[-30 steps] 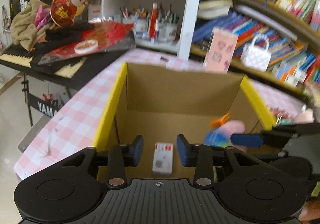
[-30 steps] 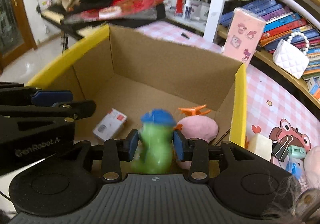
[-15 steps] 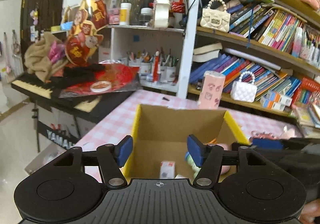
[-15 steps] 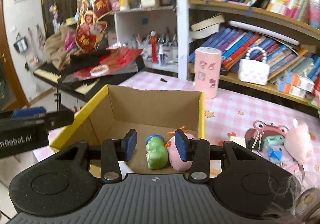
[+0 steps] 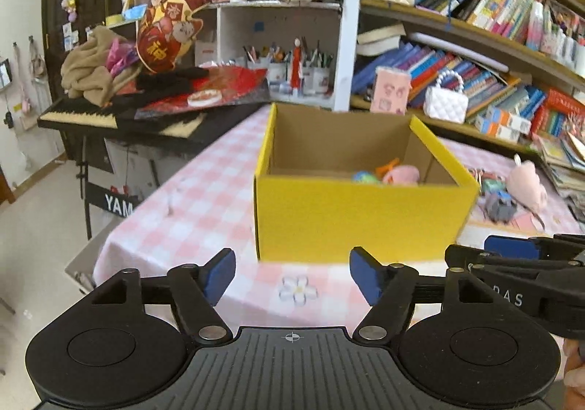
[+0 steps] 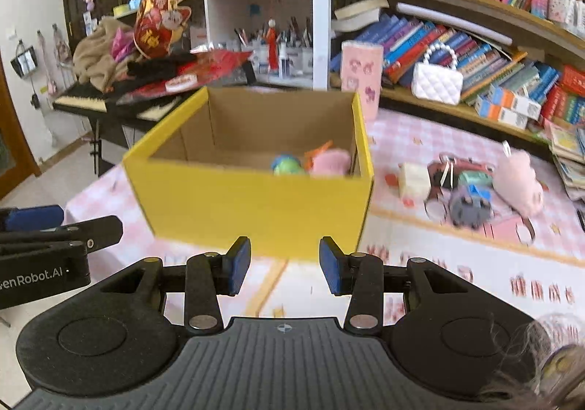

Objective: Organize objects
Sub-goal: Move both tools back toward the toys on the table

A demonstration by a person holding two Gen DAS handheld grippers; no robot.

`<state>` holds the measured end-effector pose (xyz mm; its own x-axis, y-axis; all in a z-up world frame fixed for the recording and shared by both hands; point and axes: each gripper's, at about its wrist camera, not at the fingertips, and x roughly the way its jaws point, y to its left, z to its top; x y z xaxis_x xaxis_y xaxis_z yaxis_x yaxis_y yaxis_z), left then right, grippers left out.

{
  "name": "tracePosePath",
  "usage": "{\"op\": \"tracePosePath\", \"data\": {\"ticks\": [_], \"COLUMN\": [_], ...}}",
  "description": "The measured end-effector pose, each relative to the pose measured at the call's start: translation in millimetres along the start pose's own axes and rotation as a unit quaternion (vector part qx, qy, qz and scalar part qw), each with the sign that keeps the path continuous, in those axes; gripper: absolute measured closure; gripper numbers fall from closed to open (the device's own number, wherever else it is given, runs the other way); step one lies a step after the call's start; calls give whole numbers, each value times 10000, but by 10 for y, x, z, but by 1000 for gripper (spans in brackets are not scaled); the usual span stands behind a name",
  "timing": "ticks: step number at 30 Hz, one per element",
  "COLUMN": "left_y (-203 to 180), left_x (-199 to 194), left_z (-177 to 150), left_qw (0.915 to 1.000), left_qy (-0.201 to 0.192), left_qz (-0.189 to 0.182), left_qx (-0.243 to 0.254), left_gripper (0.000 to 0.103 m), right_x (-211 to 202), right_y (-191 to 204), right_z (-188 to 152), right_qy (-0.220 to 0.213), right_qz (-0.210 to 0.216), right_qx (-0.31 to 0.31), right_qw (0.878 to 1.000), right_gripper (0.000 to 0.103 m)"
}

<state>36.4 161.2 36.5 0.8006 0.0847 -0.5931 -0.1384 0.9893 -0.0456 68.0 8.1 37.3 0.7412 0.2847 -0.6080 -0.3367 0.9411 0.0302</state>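
Left gripper (image 5: 292, 276) low centre of frame, jaws wide, just been opening, nothing between. Right gripper (image 6: 285, 271) low centre, narrower gap, empty too. Yellow box (image 6: 256, 198) mid-frame on pink checked tablecloth (image 5: 190, 212). Inside at right: green toy (image 6: 287, 165), pink plush (image 6: 331, 162). More loose toys (image 6: 471, 187) right of box.

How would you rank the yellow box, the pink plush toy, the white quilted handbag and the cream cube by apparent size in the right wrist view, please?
1. yellow box
2. pink plush toy and white quilted handbag: alike, unranked
3. cream cube
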Motion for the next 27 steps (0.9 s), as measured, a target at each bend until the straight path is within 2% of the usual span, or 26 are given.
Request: {"op": "tracePosePath", "data": {"ticks": [4,10,15,27], "left_y": [-52,-177,-281,-746], "left_x": [-77,-169,-202,-242], "left_z": [-186,-401,-536,-717], "left_qw": [9999,9990,9974,9853], "left_qy": [129,250,393,627], "left_qz": [-101,-213,-372,-1178], "left_qx": [53,315,474,1069], "left_gripper": [27,24,24,22], "right_x": [-132,-290,-445,-744], "right_y": [24,3,-54,-390], "right_z": [-246,-605,-843,-1152], "right_qy": [96,296,367,520], "right_qz": [-162,-558,-859,-1579], "right_qx": [104,401,623,1218], "right_qw": [9998,9972,9937,9785], "right_gripper": [64,63,58,53]}}
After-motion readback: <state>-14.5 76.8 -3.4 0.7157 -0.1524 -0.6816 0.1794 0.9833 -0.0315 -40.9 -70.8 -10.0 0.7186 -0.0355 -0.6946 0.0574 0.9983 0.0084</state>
